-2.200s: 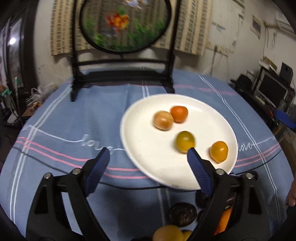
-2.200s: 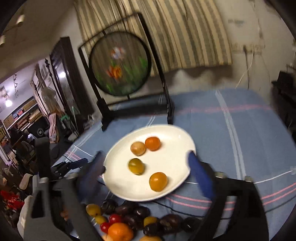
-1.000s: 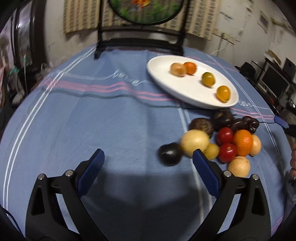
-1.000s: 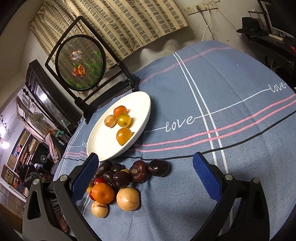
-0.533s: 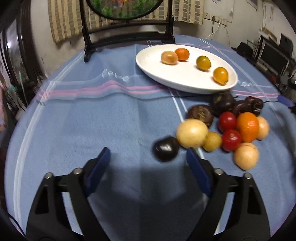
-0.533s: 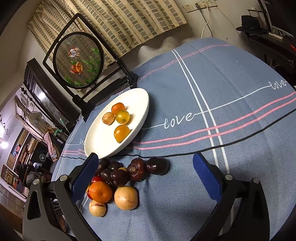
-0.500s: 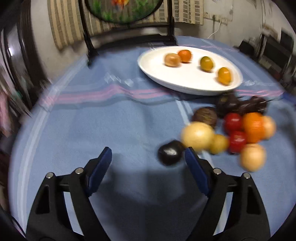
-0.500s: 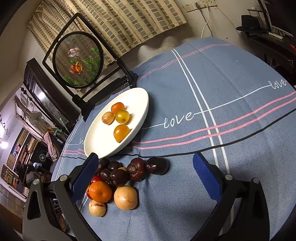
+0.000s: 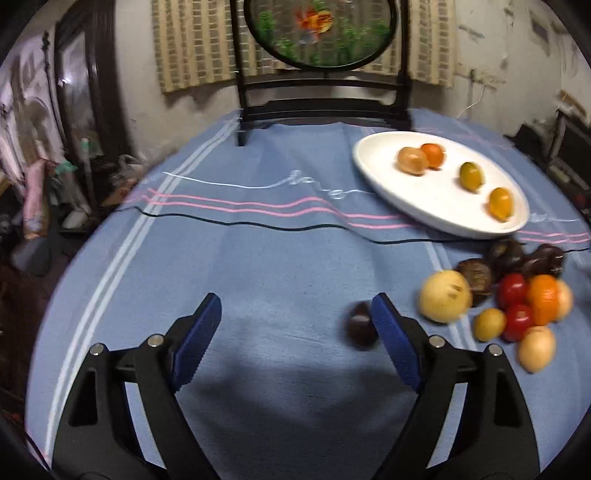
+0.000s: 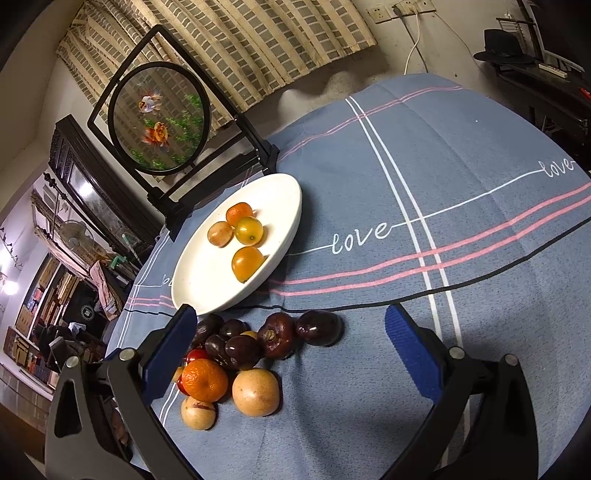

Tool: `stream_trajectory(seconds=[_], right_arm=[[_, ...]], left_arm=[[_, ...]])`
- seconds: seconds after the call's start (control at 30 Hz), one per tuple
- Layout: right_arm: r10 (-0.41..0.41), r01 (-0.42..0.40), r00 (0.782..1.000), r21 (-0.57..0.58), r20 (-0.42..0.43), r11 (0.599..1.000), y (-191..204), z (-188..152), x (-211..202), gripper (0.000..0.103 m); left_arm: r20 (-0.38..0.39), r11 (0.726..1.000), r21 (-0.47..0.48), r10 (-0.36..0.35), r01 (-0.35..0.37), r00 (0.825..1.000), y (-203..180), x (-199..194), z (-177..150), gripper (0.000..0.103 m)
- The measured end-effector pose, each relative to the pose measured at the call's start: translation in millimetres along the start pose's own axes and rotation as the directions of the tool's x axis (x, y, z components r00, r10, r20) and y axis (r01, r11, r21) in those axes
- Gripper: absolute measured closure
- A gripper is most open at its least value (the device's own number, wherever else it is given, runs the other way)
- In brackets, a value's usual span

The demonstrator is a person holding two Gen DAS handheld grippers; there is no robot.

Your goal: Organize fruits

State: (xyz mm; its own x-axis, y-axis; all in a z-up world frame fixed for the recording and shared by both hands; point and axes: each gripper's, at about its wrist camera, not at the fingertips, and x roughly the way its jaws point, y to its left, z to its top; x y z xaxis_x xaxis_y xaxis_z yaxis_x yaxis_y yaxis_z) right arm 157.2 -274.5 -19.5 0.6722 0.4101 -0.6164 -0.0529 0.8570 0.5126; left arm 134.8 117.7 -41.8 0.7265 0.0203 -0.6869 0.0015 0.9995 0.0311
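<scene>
A white plate (image 9: 413,199) (image 10: 207,280) holds several orange and yellow fruits. A pile of loose fruit (image 9: 517,295) (image 10: 240,354) lies on the blue cloth below it: dark plums, red tomatoes, an orange, pale yellow fruits. One dark plum (image 9: 360,325) lies apart, just inside my left gripper's right finger. My left gripper (image 9: 295,321) is open and empty above the cloth. My right gripper (image 10: 288,332) is open and empty, with the pile between and ahead of its fingers.
A round goldfish screen on a black stand (image 9: 321,33) (image 10: 159,118) stands at the table's far side. The blue tablecloth (image 9: 258,258) has pink and white stripes. Cluttered furniture surrounds the table, with a dark cabinet (image 9: 85,92) at left.
My left gripper has swung left, so the plate and the pile now sit further right in its view. The lone dark plum is now beside its right finger. The right gripper barely moved.
</scene>
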Motion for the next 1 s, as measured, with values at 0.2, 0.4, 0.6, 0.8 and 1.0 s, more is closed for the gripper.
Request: stream_trajectory(seconds=[0.2, 0.4, 0.6, 0.8, 1.0], right_arm=[[-0.003, 0.003, 1.0, -0.002, 0.0, 1.0, -1.1, -1.3, 0.4, 0.001], [-0.005, 0.005, 1.0, -0.009, -0.005, 1.0, 0.1, -2.2, 1.7, 0.001], [-0.006, 0.006, 1.0, -0.022, -0.01, 1.0, 2.5, -2.9, 3.4, 0.001], [-0.011, 0.011, 1.0, -0.045, -0.013, 0.999, 6.4, -4.6, 4.5, 0.001], [-0.022, 0.022, 1.0, -0.094, -0.002, 0.995, 13.8, -7.1, 5.6, 0.001]], left_arm=[[0.019, 0.984, 0.168, -0.057, 0.053, 0.998, -36.3, -6.4, -7.0, 0.018], [-0.064, 0.987, 0.065, -0.144, 0.148, 0.988, -19.7, 13.3, -3.9, 0.043], [-0.078, 0.988, 0.09, -0.121, 0.128, 0.99, -28.5, 20.0, -5.9, 0.046], [-0.126, 0.995, 0.022, -0.098, 0.102, 0.987, -13.6, 30.6, -4.6, 0.046], [-0.096, 0.995, 0.007, -0.094, 0.095, 0.991, -8.5, 31.3, -1.2, 0.066]])
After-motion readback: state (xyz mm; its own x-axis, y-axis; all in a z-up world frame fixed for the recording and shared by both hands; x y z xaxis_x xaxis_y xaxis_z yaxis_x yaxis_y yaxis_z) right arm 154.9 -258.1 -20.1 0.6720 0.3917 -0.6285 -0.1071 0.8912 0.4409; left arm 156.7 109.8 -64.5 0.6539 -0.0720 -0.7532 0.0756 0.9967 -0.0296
